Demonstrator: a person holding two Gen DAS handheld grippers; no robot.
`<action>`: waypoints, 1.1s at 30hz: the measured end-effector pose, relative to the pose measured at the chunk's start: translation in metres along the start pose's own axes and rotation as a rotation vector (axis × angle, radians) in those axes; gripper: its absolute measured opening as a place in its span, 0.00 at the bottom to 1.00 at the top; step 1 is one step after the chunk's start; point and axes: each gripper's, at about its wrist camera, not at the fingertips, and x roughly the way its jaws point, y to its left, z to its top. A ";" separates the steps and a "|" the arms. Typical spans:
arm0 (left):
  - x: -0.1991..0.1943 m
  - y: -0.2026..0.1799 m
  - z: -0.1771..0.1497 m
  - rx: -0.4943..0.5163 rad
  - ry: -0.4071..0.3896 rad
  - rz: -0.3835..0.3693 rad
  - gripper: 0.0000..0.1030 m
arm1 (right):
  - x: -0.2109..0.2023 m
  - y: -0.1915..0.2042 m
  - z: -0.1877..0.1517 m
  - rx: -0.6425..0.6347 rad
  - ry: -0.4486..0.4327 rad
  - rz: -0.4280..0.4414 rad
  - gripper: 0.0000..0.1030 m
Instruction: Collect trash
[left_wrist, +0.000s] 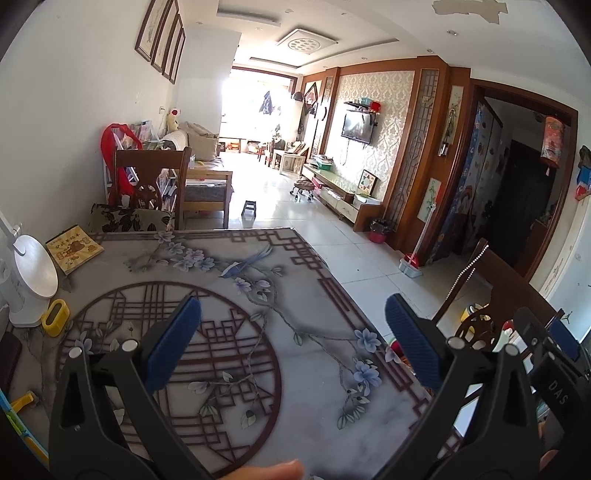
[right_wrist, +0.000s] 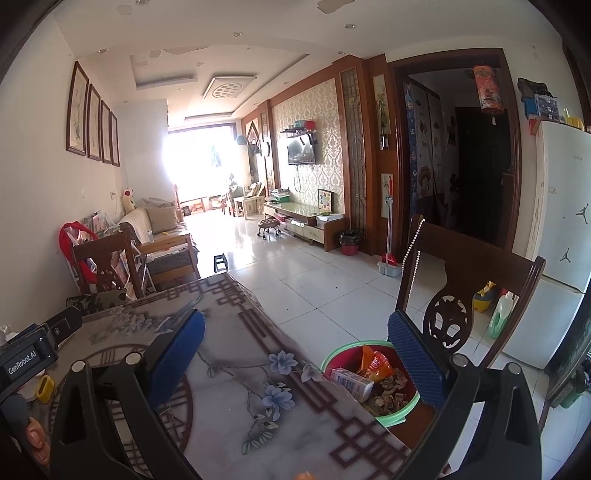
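Trash bin (right_wrist: 334, 356), lower right: light, crushable wrappers, carton (right_wrist: 351, 382); grip bin's rim. Both grippers' jaws wide apart, holding nothing, above worktop (left_wrist: 258, 295).

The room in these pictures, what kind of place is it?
Most likely a home's combined living and dining room: a sofa along one wall, a wall-mounted TV above a low cabinet, and a dining table with wooden chairs.
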 end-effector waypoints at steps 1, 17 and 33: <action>0.000 -0.001 0.000 0.005 0.001 -0.001 0.95 | 0.000 0.000 0.000 0.000 0.003 0.001 0.93; 0.008 0.000 -0.005 0.023 0.020 0.001 0.95 | 0.004 0.002 -0.003 -0.004 0.023 0.004 0.94; 0.044 0.047 -0.034 -0.042 0.140 0.141 0.95 | 0.066 0.031 -0.039 -0.097 0.226 0.092 0.94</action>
